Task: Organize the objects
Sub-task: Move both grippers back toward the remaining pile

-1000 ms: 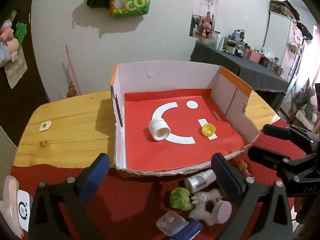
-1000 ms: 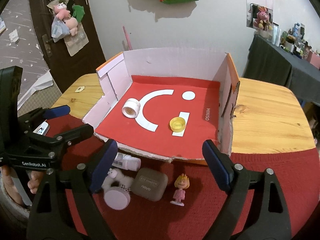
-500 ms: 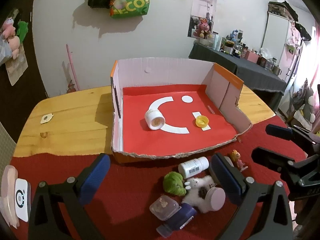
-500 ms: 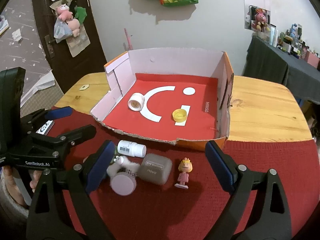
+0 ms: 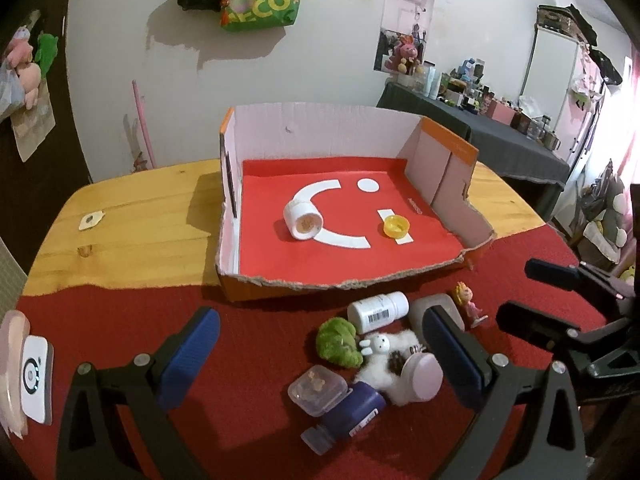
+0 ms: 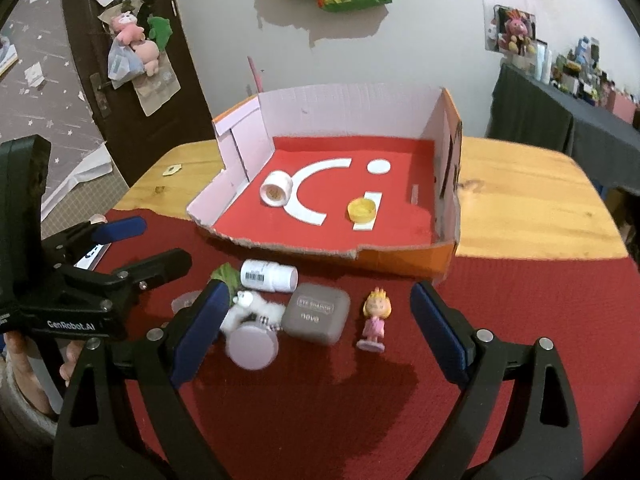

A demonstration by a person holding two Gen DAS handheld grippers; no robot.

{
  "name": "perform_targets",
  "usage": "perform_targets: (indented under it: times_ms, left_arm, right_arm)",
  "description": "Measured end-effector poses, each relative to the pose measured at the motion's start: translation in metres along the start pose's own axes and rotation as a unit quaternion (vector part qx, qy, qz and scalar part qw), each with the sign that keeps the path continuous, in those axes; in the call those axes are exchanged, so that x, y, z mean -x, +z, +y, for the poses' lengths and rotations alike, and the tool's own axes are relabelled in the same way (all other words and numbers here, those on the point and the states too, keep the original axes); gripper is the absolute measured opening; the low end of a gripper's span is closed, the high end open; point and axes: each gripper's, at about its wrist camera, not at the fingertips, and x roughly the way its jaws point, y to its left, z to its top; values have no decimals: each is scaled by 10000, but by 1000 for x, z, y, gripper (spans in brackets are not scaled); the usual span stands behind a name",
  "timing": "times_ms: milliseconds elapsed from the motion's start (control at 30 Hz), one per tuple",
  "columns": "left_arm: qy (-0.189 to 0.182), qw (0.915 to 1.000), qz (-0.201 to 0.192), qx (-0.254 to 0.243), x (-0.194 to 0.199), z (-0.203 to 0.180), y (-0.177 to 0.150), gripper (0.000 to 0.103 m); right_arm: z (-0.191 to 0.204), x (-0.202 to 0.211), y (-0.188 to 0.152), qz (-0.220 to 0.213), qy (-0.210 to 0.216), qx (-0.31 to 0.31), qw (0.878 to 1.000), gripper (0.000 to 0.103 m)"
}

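Wood table [image 5: 132, 220] w/ red cloth [image 5: 248, 356], white wall [image 5: 120, 92] behind.

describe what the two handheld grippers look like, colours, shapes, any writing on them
Both the left gripper and the right gripper are matte black plastic frames with two angled arms, silver screws at the joints, and blue rubbery pads on the fingertips. Seen from the right wrist view, the left gripper's body carries white "GenRobot.AI" lettering. No cables or sleeves show.

Both tongs [image 5: 320, 344] [image 6: 316, 320] are black frames with silver screws and blue pads [image 6: 438, 338]. The left one carries white "GenRobot.AI" lettering, with bare fingers [image 6: 68, 364] beneath.
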Motion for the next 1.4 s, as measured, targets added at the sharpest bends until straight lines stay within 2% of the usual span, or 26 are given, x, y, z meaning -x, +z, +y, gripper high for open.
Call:
perform_targets:
  times_ms: [333, 600, 867, 1000, 1067, 1400]
  left_arm:
    - [-97, 9997, 116, 170, -5, 5, -19, 103]
    - [-14, 10000, 79, 26, -3, 2, -31, 103]
    - [-81, 9999, 100, 56, 1, 3, -38, 103]
    - [-110, 9999, 127, 42, 4, 2, -43, 94]
    - [-173, 9997, 176, -5, 4, 0, -46, 88]
    - [-435, 9981, 380, -217, 0, -10, -61, 59]
  right_arm:
    - [3, -5, -17, 113, -118, 47, 9999, 93]
    - [5, -8, -26, 189, -88, 35, 9998, 93]
    - [10, -9, -35, 247, -41, 94, 9996, 93]
    - [10, -9, -39, 253, -7, 97, 9996, 91]
    - [11, -10, -41, 282, 29, 104, 9995, 85]
    - [16, -16, -49, 443, 154, 193, 9987, 68]
